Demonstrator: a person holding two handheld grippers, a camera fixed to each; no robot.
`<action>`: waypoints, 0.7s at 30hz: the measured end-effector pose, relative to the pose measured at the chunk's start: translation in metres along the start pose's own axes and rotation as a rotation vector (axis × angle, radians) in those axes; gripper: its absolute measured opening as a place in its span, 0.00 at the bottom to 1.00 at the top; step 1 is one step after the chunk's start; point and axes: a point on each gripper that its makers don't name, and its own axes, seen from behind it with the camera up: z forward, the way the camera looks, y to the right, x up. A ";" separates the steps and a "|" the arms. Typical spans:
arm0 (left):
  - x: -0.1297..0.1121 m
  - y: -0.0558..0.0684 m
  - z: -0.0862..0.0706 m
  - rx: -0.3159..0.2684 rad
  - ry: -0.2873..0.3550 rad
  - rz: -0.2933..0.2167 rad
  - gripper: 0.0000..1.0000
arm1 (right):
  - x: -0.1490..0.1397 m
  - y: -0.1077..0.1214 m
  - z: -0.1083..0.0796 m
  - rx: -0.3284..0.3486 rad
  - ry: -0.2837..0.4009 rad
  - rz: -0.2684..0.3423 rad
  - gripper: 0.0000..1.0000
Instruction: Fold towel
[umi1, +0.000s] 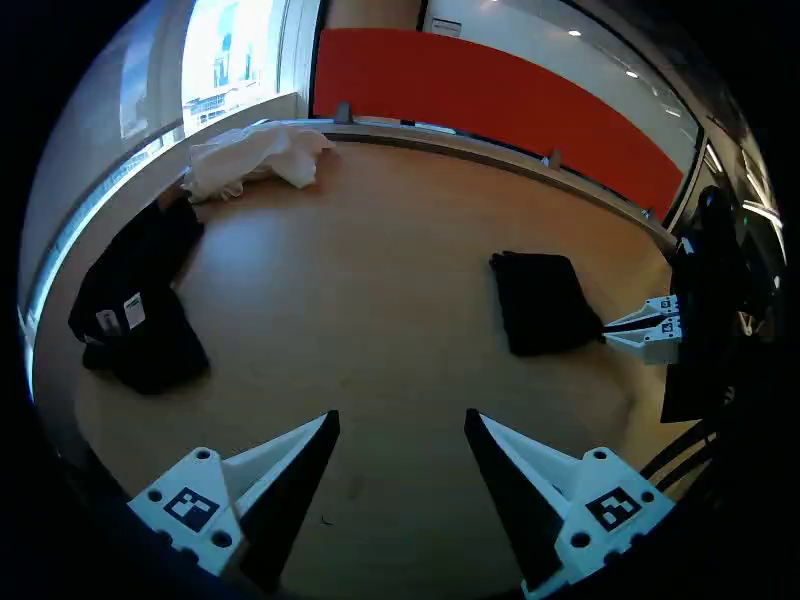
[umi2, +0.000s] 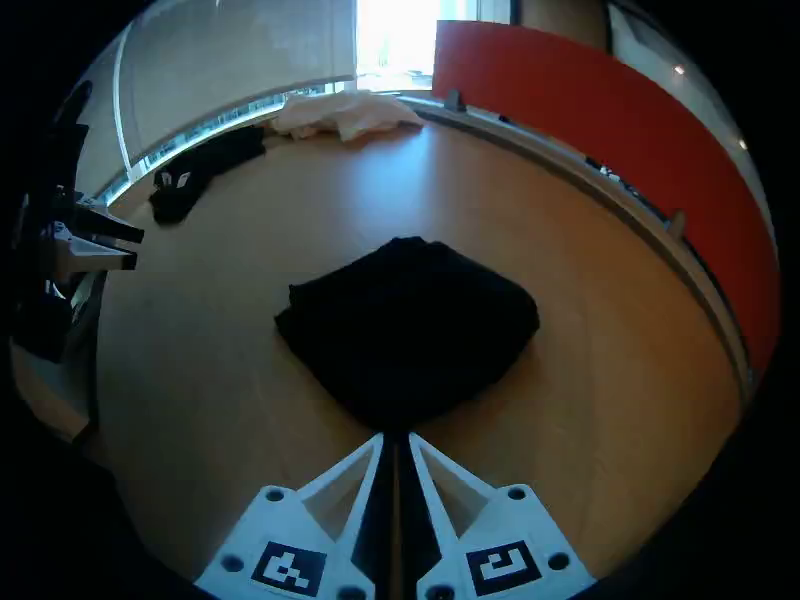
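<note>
Table (umi2: 620, 330) of brown wood holds the black towel (umi2: 410, 320) near its middle, folded into a small thick square, so the job looks nearly done. A black heap (umi2: 200, 170) and a white heap (umi2: 345, 115) wait by the far edge. The left gripper (umi1: 401, 415) hangs wide open over bare wood; the right gripper (umi2: 396, 437) has its fingers closed at the towel's near edge, maybe pinching it.

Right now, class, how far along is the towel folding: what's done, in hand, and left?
Done: the black towel lies as a compact folded block on the table. In hand: the right claw is shut at its near edge; whether it pinches cloth is unclear. The left claw is open, holding nothing. Left: probably the crumpled black cloth and white cloth, both unfolded.
</note>
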 end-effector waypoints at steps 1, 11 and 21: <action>0.000 0.000 0.000 0.000 0.001 0.001 0.93 | 0.004 0.001 -0.001 -0.001 0.007 -0.004 0.02; 0.010 0.001 -0.003 -0.008 0.018 0.010 0.93 | 0.057 0.010 -0.021 -0.015 0.098 -0.049 0.02; 0.021 0.003 -0.005 -0.018 0.038 0.021 0.93 | 0.112 0.022 -0.047 -0.051 0.188 -0.115 0.02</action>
